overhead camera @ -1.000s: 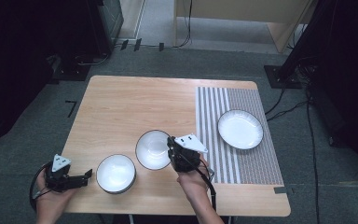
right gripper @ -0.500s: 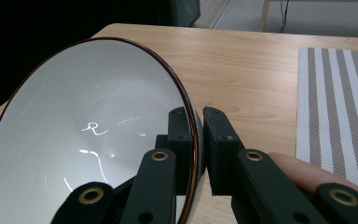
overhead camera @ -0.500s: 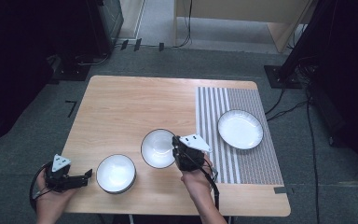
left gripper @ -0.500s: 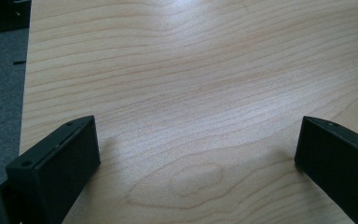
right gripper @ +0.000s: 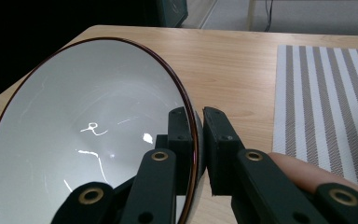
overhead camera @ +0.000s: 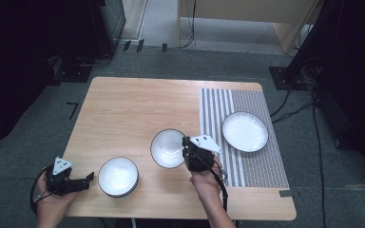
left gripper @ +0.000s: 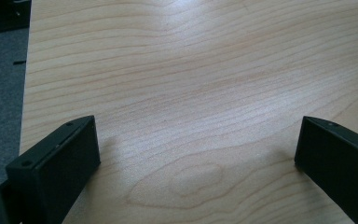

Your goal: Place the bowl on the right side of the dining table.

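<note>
While clamped on the bowl (right gripper: 88, 135) rim, right tool (right gripper: 196, 140) hides it overhead

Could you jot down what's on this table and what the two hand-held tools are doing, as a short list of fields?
Surface: light wooden table with a grey striped placemat at its right
On the placemat: white round plate
Held: white bowl with a dark rim, tilted, its rim pinched by the right tool
Resting: second white bowl near the front edge
Left tool: jaws wide open over bare wood, beside the second white bowl, apart from it
</note>
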`<state>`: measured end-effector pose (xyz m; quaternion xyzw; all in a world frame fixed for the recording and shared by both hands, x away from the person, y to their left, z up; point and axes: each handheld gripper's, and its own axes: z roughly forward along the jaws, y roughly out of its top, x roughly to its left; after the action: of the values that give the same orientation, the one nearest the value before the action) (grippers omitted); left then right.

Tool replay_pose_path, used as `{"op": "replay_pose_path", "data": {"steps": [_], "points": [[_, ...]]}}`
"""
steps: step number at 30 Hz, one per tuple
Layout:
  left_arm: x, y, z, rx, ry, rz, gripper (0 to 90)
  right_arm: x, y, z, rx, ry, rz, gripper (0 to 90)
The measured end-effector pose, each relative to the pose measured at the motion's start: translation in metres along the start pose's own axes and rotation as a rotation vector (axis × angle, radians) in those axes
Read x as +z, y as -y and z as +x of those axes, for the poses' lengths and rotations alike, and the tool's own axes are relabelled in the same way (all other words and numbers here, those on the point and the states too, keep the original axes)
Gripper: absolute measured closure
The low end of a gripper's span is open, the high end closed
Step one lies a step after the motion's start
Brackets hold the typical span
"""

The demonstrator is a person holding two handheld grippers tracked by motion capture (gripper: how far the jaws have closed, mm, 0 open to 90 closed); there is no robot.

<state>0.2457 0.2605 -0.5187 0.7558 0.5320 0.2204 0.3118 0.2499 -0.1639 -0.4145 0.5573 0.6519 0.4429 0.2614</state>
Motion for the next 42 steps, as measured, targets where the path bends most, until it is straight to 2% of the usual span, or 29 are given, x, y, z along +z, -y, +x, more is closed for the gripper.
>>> {"op": "replay_pose_path", "data": {"steps": [42], "points": [[0.0, 0.0, 0.0, 0.0, 0.0, 0.0, 0.0, -0.005, -0.005, -0.055, 0.063, 0.119, -0.018, 83.6]]}}
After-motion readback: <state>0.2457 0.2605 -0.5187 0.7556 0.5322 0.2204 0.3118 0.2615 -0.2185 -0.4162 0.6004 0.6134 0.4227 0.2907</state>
